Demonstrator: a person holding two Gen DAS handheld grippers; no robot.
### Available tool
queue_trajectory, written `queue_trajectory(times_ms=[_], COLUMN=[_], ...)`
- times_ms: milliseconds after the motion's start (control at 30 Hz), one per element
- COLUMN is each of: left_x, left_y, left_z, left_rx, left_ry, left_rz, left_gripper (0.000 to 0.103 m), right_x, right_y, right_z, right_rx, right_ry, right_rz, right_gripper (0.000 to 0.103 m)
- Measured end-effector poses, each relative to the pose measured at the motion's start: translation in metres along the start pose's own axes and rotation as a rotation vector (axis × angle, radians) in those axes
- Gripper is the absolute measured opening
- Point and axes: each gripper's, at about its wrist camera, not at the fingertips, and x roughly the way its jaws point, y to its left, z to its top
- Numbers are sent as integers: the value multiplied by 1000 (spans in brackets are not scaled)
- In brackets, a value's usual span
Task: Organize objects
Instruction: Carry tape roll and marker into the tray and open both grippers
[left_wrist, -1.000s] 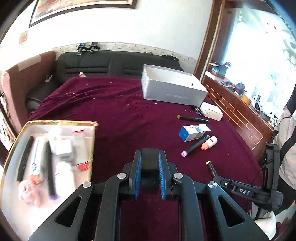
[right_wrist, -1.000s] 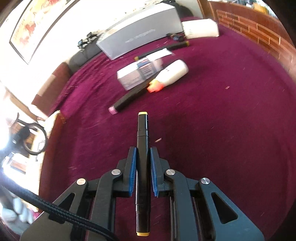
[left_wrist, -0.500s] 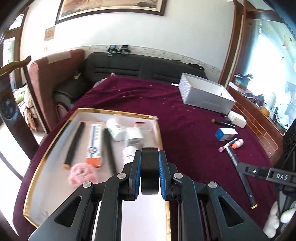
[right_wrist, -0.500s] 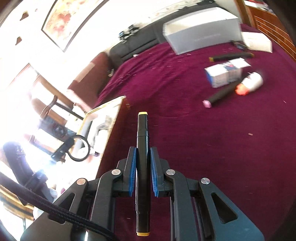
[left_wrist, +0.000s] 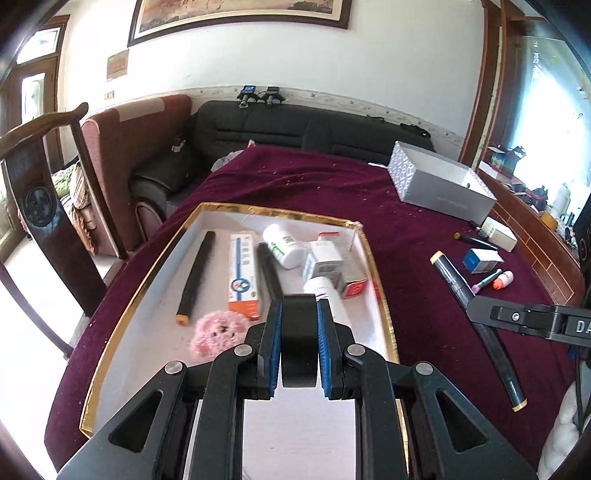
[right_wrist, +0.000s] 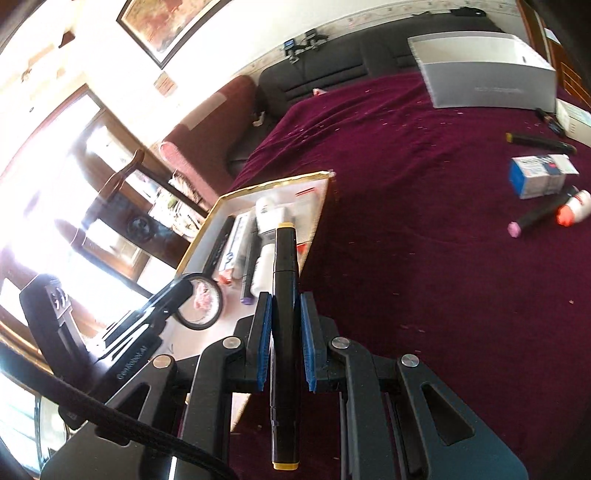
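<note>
1. Spreading across most of both views, a table (left_wrist: 424, 236) under a maroon cloth is carrying a gold-rimmed tray (left_wrist: 155, 273) on its left part and a grey box (left_wrist: 443, 188) far back on the right.
2. Sitting inside the tray are a black marker (left_wrist: 195, 273), an orange and white carton (left_wrist: 243, 273), a white bottle (left_wrist: 282, 245), small boxes and a pink fluffy thing (left_wrist: 218, 332); only its near part is looking bare.
3. Lying loose on the cloth to the right are a blue and white carton (right_wrist: 539, 175), a pink-tipped marker (right_wrist: 535, 218), an orange-capped bottle (right_wrist: 574, 212) and another dark marker (right_wrist: 543, 142).
4. Hanging over the near end of the tray, the left tool (left_wrist: 298, 347) is clenched on a short black block (left_wrist: 299, 343).
5. Grasping a yellow-capped black marker (right_wrist: 284, 295) at mid-length, the right tool (right_wrist: 284, 343) is hovering near the tray's near right corner, apart from the cloth; the marker is running straight along the fingers, its front cap pointing over the tray's right rim.
6. Risking a miss: letting go from here would probably be dropping the marker across the gold rim, so it could be tipping back onto the cloth.
7. Risking a knock: the two tools are crowding the same end of the tray, and the marker's long tail could be clipping the rim or the bottle inside.
</note>
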Motion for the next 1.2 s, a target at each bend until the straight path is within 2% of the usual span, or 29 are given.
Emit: queue_trajectory(times_ms=[333, 667, 1067, 1133, 1167, 1200], left_x=[21, 29, 25, 21, 17, 14], left_y=[27, 46, 50, 51, 51, 51], left_z=[-13, -17, -17, -15, -14, -12], left_rx=[-31, -22, -16, -18, -19, -20], left_ry=[54, 54, 33, 21, 12, 4], left_rz=[55, 96, 110, 117, 123, 126], left_gripper=[14, 15, 16, 19, 26, 36], right_x=[46, 101, 117, 119, 118, 117], right_y=[31, 44, 44, 47, 48, 48], right_z=[-3, -14, -12, -12, -12, -12], right_rx=[-53, -67, -83, -89, -91, -90], right_ry=[92, 188, 197, 195, 192, 190], right_rz=[24, -5, -57, -60, -63, -60], right_gripper=[13, 13, 14, 14, 14, 14])
